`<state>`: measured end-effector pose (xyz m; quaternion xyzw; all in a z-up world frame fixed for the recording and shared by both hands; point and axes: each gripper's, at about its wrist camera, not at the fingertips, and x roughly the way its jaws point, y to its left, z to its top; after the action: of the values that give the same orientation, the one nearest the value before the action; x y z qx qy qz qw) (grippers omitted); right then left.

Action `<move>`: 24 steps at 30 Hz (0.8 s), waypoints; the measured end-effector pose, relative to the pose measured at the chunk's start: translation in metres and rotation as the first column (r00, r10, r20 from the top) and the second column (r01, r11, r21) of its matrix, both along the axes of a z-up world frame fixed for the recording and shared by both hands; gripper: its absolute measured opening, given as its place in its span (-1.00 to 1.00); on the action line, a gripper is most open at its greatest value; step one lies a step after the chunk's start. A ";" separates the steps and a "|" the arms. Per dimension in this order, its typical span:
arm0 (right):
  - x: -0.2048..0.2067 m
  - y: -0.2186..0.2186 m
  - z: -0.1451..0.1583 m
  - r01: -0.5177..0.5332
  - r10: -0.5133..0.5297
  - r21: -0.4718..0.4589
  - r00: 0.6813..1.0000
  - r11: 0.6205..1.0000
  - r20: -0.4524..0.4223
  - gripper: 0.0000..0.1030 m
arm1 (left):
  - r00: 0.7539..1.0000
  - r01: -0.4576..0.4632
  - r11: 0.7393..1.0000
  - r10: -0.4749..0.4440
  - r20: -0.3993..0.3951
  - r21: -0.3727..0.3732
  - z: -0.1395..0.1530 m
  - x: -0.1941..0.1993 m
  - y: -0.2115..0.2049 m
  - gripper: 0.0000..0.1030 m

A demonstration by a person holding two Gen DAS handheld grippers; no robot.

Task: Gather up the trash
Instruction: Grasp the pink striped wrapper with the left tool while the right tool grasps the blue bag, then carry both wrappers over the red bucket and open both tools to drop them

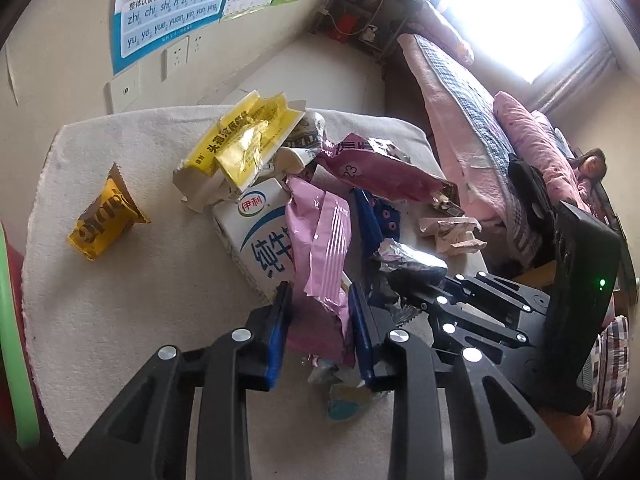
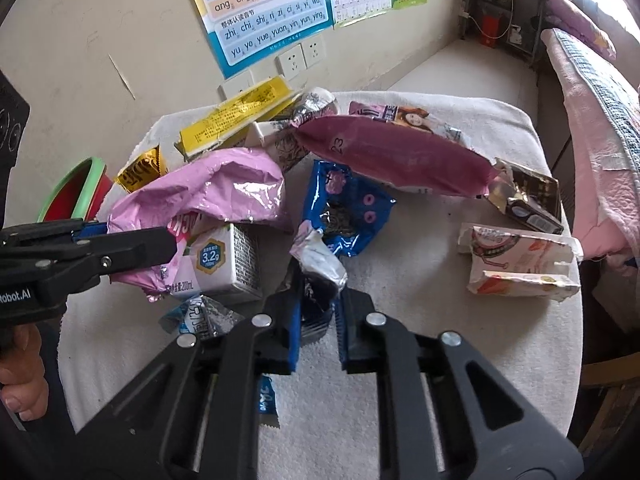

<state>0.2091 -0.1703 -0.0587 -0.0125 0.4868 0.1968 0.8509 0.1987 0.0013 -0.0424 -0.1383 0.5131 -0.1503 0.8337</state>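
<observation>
Trash lies piled on a round table covered by a white cloth (image 1: 120,300). My left gripper (image 1: 320,312) is shut on a light pink plastic wrapper (image 1: 320,248), also seen in the right wrist view (image 2: 208,192), which drapes over a white milk carton (image 1: 256,240). My right gripper (image 2: 316,308) is shut on a crumpled silver and dark foil wrapper (image 2: 320,264), also seen in the left wrist view (image 1: 412,264). A blue snack bag (image 2: 344,208) lies just beyond it.
A yellow torn box (image 1: 240,148), a small yellow packet (image 1: 106,220), a long dark pink bag (image 2: 392,156), a torn white carton (image 2: 520,264) and a dark gold box (image 2: 528,200) lie on the table. A green-rimmed red bin (image 2: 76,192) stands at the left. A bed (image 1: 480,120) is at the right.
</observation>
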 end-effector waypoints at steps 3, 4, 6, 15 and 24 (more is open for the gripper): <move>-0.005 -0.005 0.009 0.011 -0.011 0.003 1.000 1.000 0.028 -0.73 | 1.000 -0.002 1.000 0.002 0.023 -0.009 0.008 -0.005 0.001 -0.50; -0.006 -0.007 0.011 0.014 -0.014 0.004 0.999 1.000 0.033 -0.73 | 1.000 -0.003 1.000 0.003 0.030 -0.009 0.011 -0.007 0.001 -0.51; -0.008 -0.010 0.017 0.020 -0.021 0.007 0.999 1.000 0.045 -0.73 | 0.999 -0.007 1.000 0.007 0.048 -0.011 0.018 -0.012 0.002 -0.51; -0.028 -0.020 0.047 0.026 -0.027 0.017 0.995 1.000 0.097 -0.73 | 0.995 -0.019 1.000 0.019 0.103 0.002 0.044 -0.038 0.007 -0.51; -0.047 -0.013 0.069 0.010 -0.012 0.010 0.990 1.000 0.144 -0.73 | 0.987 -0.061 0.998 0.057 0.153 0.019 0.067 -0.067 0.027 -0.51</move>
<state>0.1623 -0.1830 0.0107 -0.0200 0.4233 0.1931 0.8850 0.1318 0.0278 0.0243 -0.1315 0.4452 -0.1296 0.8762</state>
